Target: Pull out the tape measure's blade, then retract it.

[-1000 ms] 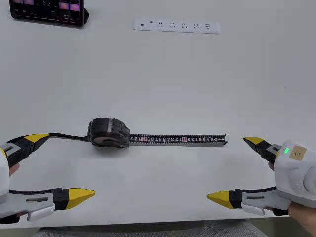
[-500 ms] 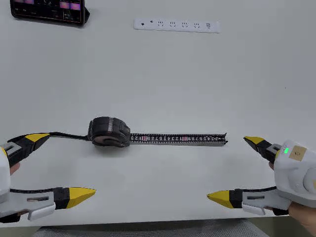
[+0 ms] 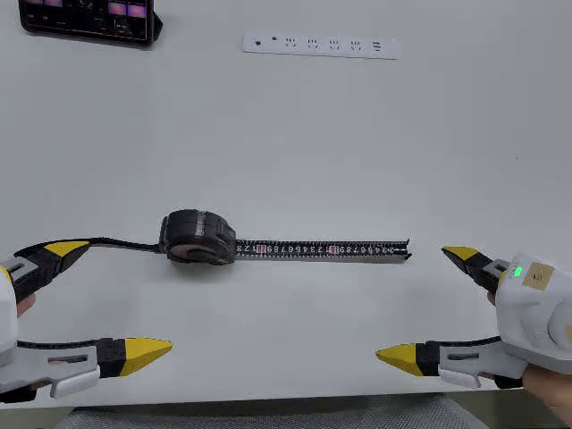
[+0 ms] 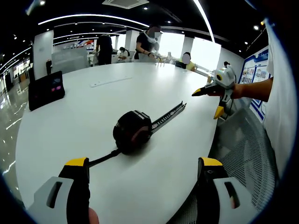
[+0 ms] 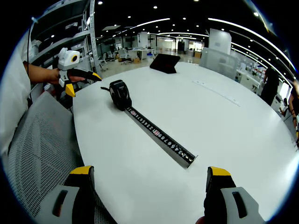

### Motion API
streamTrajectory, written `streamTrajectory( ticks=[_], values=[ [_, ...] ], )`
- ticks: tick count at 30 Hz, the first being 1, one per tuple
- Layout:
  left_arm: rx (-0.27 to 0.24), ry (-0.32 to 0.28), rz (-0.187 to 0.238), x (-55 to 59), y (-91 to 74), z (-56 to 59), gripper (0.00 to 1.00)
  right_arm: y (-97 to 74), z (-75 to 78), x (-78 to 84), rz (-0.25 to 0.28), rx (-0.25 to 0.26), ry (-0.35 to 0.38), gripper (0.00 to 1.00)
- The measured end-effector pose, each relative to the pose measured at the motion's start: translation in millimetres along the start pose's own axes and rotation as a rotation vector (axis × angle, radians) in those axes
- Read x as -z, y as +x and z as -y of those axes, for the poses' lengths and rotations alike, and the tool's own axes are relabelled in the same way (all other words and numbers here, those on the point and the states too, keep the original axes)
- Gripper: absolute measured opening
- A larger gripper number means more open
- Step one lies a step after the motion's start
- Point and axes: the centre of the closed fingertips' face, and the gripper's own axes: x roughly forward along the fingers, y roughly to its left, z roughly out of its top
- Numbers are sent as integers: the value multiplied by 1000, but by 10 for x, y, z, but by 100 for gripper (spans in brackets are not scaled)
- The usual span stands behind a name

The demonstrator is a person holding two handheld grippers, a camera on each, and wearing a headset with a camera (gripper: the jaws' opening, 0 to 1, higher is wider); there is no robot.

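You held both grippers low at the near edge of the table point(image 3: 286, 143), neither touching anything. Left gripper point(image 3: 116, 298) sat at near left, jaws wide apart with nothing between them; its far tip was just beside the free end of the strap point(image 3: 125, 245), and contact could not be told. Right gripper point(image 3: 422, 305) sat at near right, jaws likewise spread and holding nothing, far tip a short way right of the blade's end and apart from it. The tape measure point(image 3: 197, 238) lay on its side on the table, left of centre, between your two grippers and a little farther out. Its blade point(image 3: 322, 250) was out, running flat along the table to the right, numbers up, and ending in the hook point(image 3: 407, 248) near your right gripper. The strap trailed left from the tape measure toward your left gripper. In the left gripper view the tape measure lay just ahead of the jaws, blade pointing away toward the other gripper. At the far side, a power strip point(image 3: 318, 45) lay flat right of centre, and a tablet point(image 3: 88, 18) stood at far left with its screen lit.
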Motion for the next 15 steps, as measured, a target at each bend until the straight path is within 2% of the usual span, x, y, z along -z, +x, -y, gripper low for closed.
streamTrajectory(
  ticks=[8, 15],
  values=[
    [-6, -20, 2, -28, 72, 9, 94, 19, 8, 2, 2, -1, -3, 99],
    [-9, -32, 13, -96, 152, -1, 93, 23, 29, -19, 7, -2, -6, 98]
  ],
)
